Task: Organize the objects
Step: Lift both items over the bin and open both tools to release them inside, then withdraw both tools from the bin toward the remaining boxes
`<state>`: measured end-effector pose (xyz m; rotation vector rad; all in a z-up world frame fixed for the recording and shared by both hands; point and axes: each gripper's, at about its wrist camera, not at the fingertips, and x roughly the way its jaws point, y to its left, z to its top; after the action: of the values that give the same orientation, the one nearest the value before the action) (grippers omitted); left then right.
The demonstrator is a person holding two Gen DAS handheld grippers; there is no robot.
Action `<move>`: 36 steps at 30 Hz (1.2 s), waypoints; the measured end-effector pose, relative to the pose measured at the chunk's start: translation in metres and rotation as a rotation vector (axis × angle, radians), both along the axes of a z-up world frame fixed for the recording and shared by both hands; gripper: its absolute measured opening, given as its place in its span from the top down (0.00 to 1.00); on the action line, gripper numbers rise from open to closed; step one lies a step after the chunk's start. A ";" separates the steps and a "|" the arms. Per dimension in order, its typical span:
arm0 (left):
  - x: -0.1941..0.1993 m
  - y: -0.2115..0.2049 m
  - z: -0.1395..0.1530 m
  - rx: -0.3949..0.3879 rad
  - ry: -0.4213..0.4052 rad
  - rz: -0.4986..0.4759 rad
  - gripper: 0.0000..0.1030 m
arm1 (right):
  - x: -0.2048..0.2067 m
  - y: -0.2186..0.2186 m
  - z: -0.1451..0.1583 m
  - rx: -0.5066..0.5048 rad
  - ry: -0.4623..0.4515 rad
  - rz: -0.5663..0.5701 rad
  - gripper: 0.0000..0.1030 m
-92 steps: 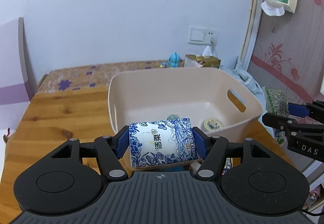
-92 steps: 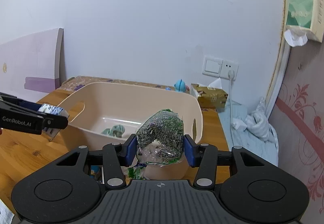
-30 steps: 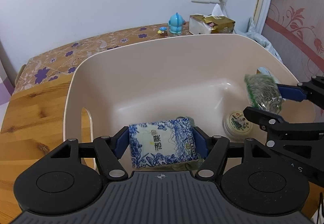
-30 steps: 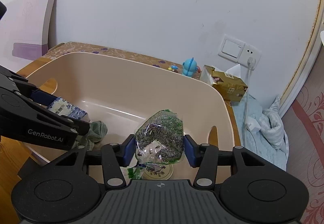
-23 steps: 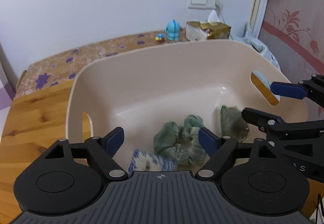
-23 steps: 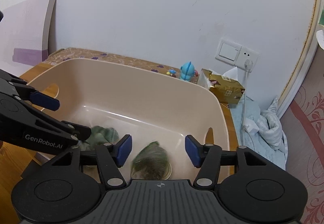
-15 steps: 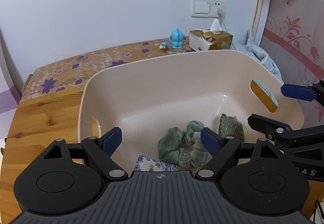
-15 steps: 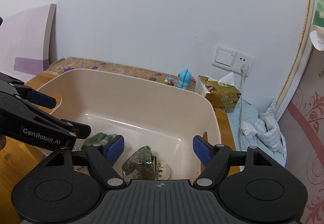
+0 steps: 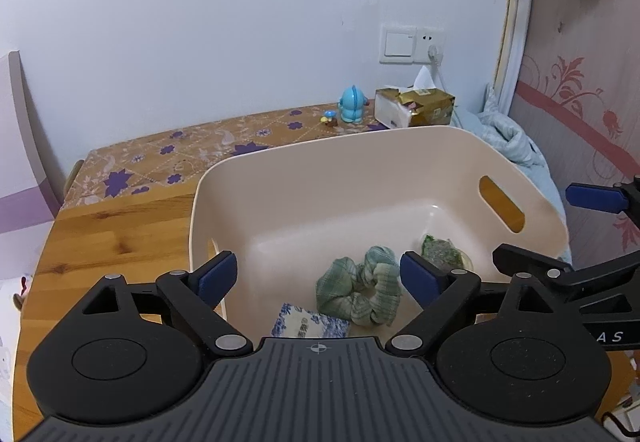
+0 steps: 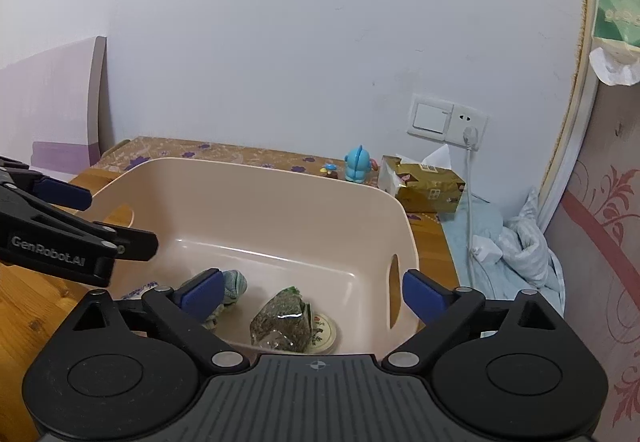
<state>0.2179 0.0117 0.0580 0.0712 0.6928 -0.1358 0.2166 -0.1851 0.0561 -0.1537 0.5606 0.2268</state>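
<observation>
Both tongs hang spread wide w/ nothing between the blue pads: left tongs [image 9: 318, 276] and right tongs [image 10: 310, 292] sit over the near rim of the beige bin [image 9: 280, 162], side by side. Judging by that, the drop-off step looks done; the things lie in the bin, not in any grip.

Inside the bin, rel. to the tongs:
- blue-and-white tissue pack [image 9: 308, 324], flat soft rectangle w/ floral print, directly below the left tongs, partly hidden by the tool body.
- green checked scrunchie [image 9: 360, 292], ruffled fabric ring, just ahead of the left tongs, touching or nearly touching the pack.
- clear seed bag [image 10: 282, 322], crinkly plastic, lumpy, tilted, below and ahead of the right tongs; it leans on a small round tin [image 10: 324, 328] w/ printed lid.

Bin is smooth matte plastic, rounded corners, slot handle on each end wall; it stands on a wooden worktop [image 9: 120, 238].

Next move, prob.: back both tongs away from the bin, look for any leftover item on the worktop. None shows in reach here, so can't tell if more remains.
</observation>
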 end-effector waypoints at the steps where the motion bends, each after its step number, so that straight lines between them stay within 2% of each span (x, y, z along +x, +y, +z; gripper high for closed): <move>1: -0.003 0.000 0.001 -0.002 -0.001 0.000 0.12 | -0.002 -0.001 0.000 0.001 -0.001 -0.003 0.00; 20: -0.050 0.011 -0.002 0.000 -0.009 0.016 0.12 | -0.041 -0.019 -0.017 0.022 0.048 -0.018 0.00; 26: -0.060 0.017 -0.015 -0.014 0.028 0.014 0.12 | -0.047 -0.017 -0.026 0.021 0.071 -0.015 0.00; 36: -0.063 0.024 -0.052 -0.015 0.111 0.035 0.12 | -0.046 -0.010 -0.055 0.007 0.160 -0.017 0.00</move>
<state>0.1551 0.0358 0.0061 0.0376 0.8033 -0.1114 0.1705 -0.1956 0.0014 -0.1250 0.7193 0.2256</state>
